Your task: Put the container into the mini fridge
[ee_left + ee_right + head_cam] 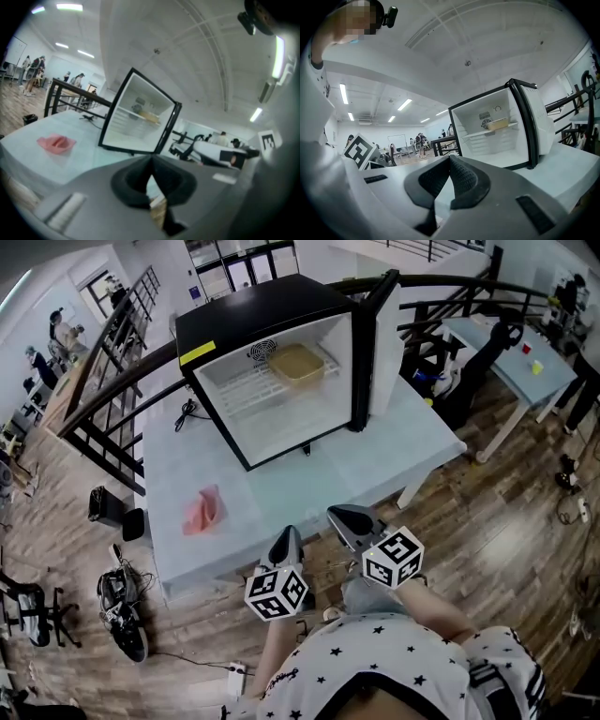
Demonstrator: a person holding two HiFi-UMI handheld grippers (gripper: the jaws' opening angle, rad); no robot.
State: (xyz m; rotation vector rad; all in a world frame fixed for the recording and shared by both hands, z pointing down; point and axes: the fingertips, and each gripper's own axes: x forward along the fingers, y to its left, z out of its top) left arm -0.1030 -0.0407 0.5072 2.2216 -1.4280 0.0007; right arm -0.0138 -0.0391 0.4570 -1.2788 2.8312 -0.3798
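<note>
Right now, the shallow tan rectangular container (297, 363) is already inside the black mini fridge with the white interior (234, 320). It rests on the fridge's white wire shelf (246, 392), towards the back, just beside the round vent grille (263, 350) in the rear wall.

The fridge door (380, 352) stands swung wide open on the right side of the head view, its white inner face turned towards the opening. The fridge stands on a pale blue-grey table (394, 456). A crumpled pink cloth (202, 511) lies on the tabletop to the front left of the fridge, well apart from it. A thin black cable (185, 413) lies on the table beside the fridge's left wall.

You hold your left gripper (287, 542) and your right gripper (347, 517) side by side over the near edge of the table. Both point towards the open fridge and both are well apart from it. The left gripper's jaws meet at their tips with nothing between them. The right gripper's jaws are likewise pressed together and empty. Neither gripper touches the container, the cloth or the fridge. Behind the table a dark metal railing (112, 362) runs past the fridge, and the floor around you is wood plank.
</note>
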